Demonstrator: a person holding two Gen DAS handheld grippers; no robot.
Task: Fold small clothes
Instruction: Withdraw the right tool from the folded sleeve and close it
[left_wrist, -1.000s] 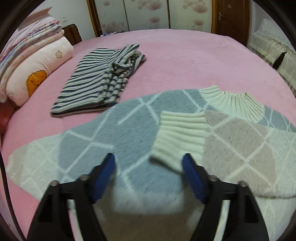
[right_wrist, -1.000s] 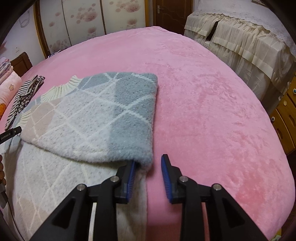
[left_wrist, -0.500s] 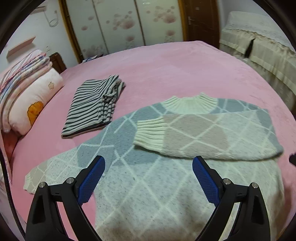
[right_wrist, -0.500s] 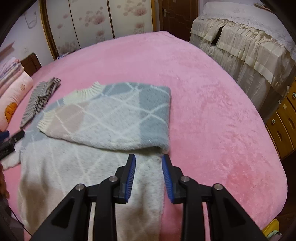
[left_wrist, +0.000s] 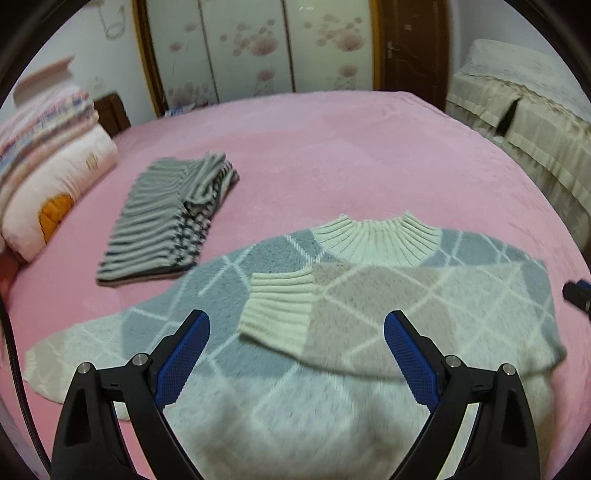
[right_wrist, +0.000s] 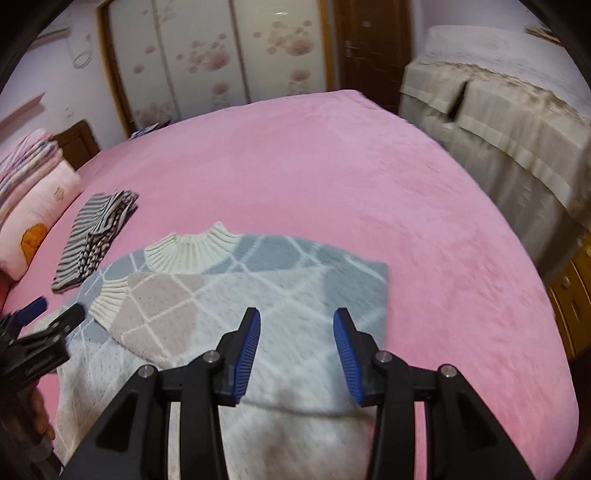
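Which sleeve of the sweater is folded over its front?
The sleeve with the cream cuff lying across the diamond-pattern sweater is folded. The other sleeve lies spread out on the pink bed.

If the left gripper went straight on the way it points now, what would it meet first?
Most likely the folded-over sleeve of the sweater, near its ribbed cuff. The open left gripper frames it with nothing in between, though depth is uncertain.

Fuzzy knit sweater (left_wrist: 369, 306) lies on matt plush pink bedspread (left_wrist: 332, 155).
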